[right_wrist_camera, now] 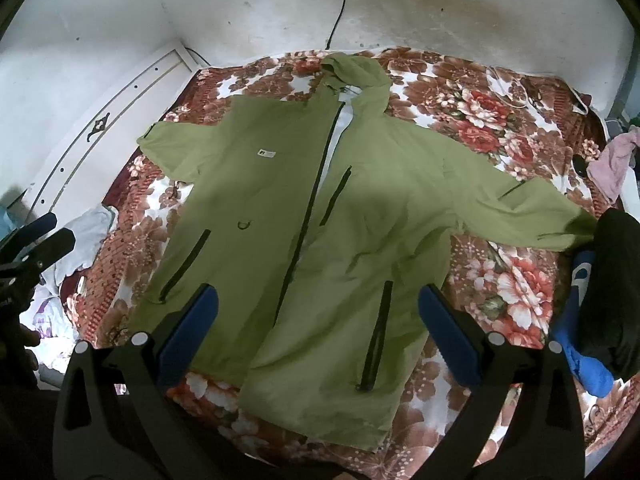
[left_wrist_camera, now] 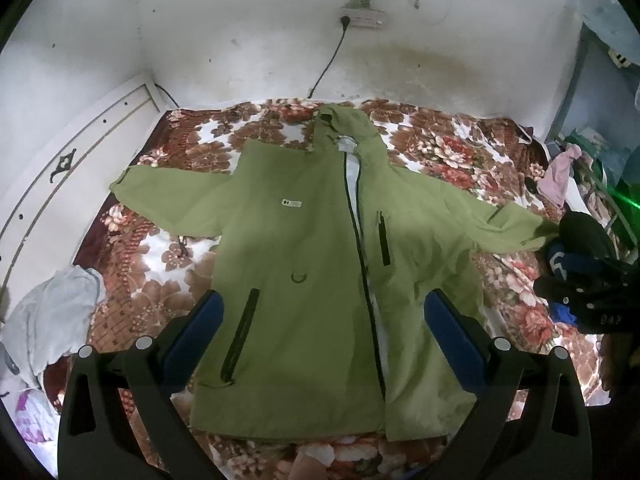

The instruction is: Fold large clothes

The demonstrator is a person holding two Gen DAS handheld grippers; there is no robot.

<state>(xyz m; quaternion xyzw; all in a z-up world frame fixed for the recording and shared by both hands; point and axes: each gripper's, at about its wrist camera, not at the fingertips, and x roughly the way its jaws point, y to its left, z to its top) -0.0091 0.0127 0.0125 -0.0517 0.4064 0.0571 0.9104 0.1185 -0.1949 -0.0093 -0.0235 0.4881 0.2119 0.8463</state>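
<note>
**Left wrist view: both claws spread wide above a flat green jacket, no fold begun**

Left wrist view puts the left gripper [left_wrist_camera: 320, 320] at the bottom of the frame with its blue pads [left_wrist_camera: 196, 332] far apart and nothing between them; it hangs over the lower half of the green jacket [left_wrist_camera: 304, 240] without touching it. From the right wrist, the right gripper [right_wrist_camera: 318, 320] looks the same: jaws wide, empty, poised above the hem side of the garment.

Outward from the claws, the jacket lies front-up across the floral bedspread [left_wrist_camera: 192, 128], filling the centre of both frames. Its hood [left_wrist_camera: 340, 120] points to the wall at the top, and its dark zipper [left_wrist_camera: 360, 240] runs down the middle, partly open near the collar. One sleeve [left_wrist_camera: 168, 200] reaches to centre left; the other sleeve [right_wrist_camera: 520, 212] stretches to centre right, its cuff touching a dark clothing pile [right_wrist_camera: 616, 280] at the right edge. A pale garment [left_wrist_camera: 52, 320] lies crumpled at lower left.

This reads as the opening step: garment spread, fold not started. The next move probably calls for each claw to descend and pinch a sleeve or side edge, then carry it inward over the chest. The right cuff needs lifting clear of the pile.
</note>
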